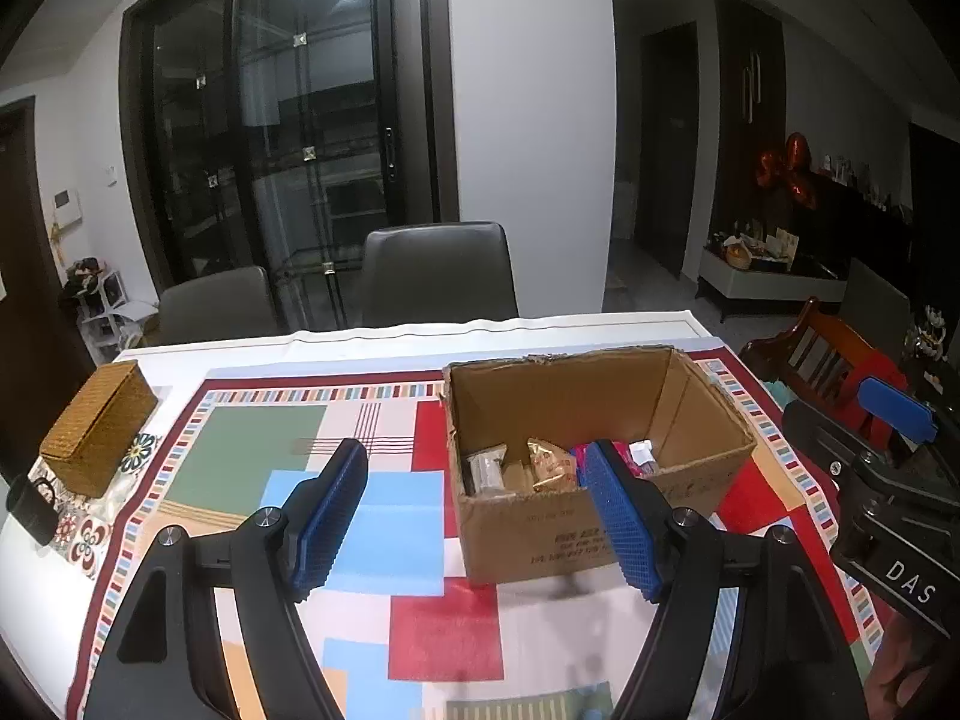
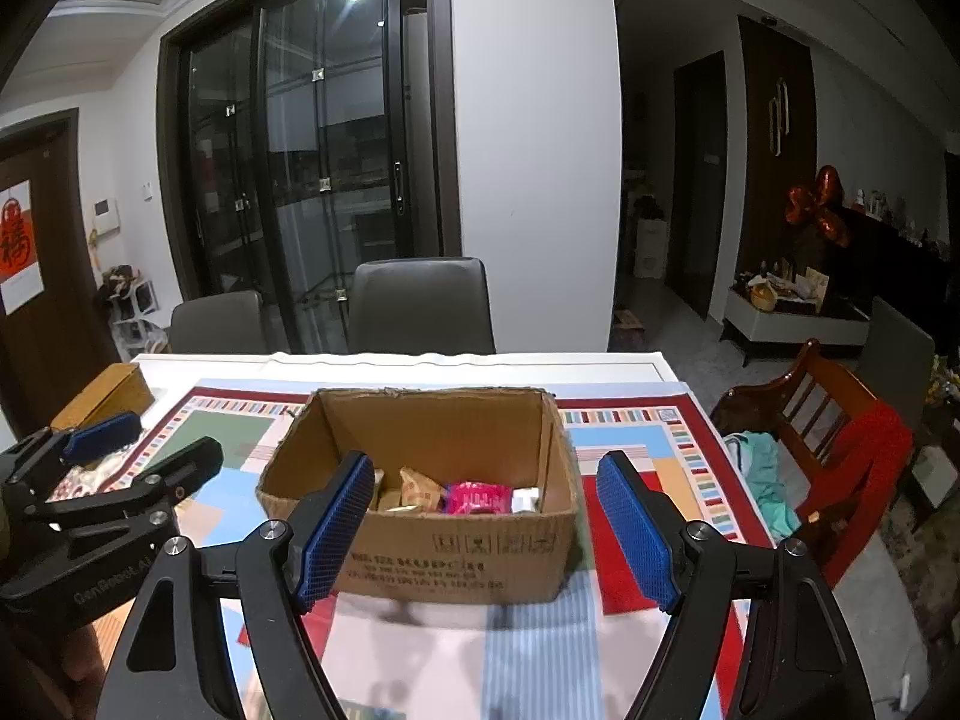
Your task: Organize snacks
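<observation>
1. Dark glass doors and two grey chairs [image 2: 420,306] stand behind a white table [image 1: 630,324] with a bright, patchy cloth [image 1: 258,450] on it.

2. On the cloth sits an open cardboard box [image 2: 456,564]. Its flaps are gone or folded away, so you can see right in.

3. Inside the box lie the snacks: a gold-brown packet [image 2: 420,489], a pink packet [image 2: 477,498], and a small white one [image 2: 528,499] in the corner. In the left view there is also a see-through wrapped one [image 1: 487,468]. They all rest at the bottom.

4. No loose snacks show on the cloth around the box — so the putting-in part looks done, or close to done.

5. A woven brown box [image 1: 99,435] with its lid on sits well apart at the left edge of the table. I cannot tell if it has a job in this.

6. The left gripper [image 1: 480,531] has its jaws wide with nothing between them. It hangs above the cloth, near the front of the box.

7. The right gripper [image 2: 489,531] is wide and empty too, just in front of the box.

8. What may be left — perhaps tidying the packets into neat rows, but I am only guessing.
</observation>
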